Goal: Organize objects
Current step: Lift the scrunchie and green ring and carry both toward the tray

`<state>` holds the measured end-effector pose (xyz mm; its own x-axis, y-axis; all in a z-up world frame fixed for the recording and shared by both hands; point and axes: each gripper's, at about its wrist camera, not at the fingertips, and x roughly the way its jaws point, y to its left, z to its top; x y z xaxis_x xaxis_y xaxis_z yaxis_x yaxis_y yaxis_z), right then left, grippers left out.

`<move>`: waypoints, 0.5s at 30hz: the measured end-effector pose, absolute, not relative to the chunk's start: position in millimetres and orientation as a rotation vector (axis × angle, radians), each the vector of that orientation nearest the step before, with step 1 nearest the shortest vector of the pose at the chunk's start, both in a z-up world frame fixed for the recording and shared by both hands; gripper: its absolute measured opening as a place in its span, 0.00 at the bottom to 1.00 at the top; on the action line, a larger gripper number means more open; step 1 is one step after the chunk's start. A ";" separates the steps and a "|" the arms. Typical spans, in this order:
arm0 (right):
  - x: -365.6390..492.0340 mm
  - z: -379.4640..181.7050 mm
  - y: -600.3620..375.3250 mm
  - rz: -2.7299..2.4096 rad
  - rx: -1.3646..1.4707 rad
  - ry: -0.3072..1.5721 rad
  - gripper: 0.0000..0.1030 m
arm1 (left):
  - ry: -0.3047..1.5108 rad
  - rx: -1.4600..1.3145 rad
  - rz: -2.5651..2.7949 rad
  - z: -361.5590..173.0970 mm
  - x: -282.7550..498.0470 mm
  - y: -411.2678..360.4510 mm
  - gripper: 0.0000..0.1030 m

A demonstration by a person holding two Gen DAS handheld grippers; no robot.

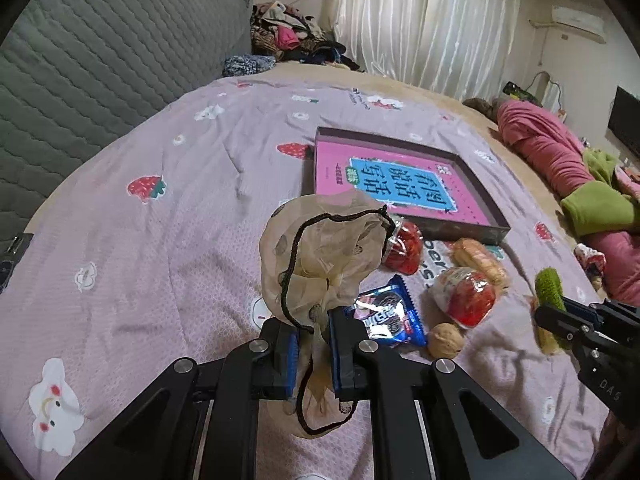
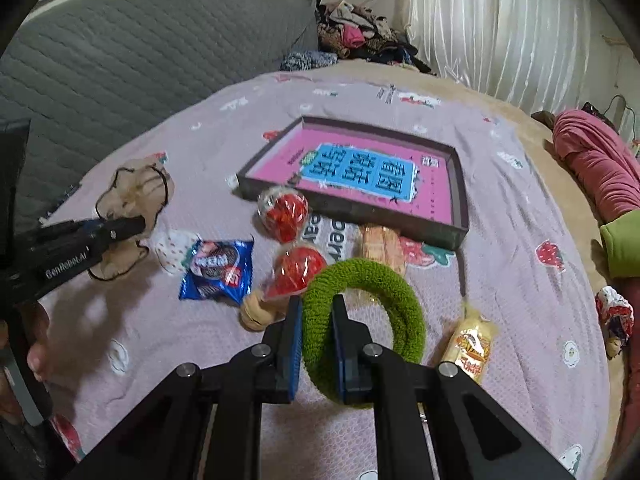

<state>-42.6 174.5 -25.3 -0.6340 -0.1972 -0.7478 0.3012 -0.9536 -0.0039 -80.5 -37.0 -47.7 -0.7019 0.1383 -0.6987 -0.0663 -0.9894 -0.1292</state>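
Right wrist view: my right gripper (image 2: 316,344) is clamped on the green ring (image 2: 362,320), lifted off the bed (image 2: 160,360); my left gripper (image 1: 312,352) pinches the mesh pouch (image 1: 320,256); the tray (image 2: 460,216) lies ahead of both, slightly right, likely nearer my right hand.

A big bed in a bedroom

The bed has a purple blanket (image 1: 168,216) with strawberries and little clouds on it. A gray padded headboard (image 1: 100,52) stands behind it. Clothes (image 1: 292,40) lie in a messy pile in the far corner. White curtains (image 1: 428,20) hang by the wall. A pink and green bundle (image 1: 572,176) lies along the side.
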 end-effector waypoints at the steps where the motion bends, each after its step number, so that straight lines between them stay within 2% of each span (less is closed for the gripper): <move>1: -40.8 -21.1 174.2 -2.612 1.159 0.180 0.13 | -0.145 -1.156 2.797 -45.7 -79.2 -36.6 0.12; 15: -24.7 33.8 173.9 -2.677 1.010 0.156 0.13 | -0.079 -1.038 2.809 4.5 -58.6 -9.1 0.12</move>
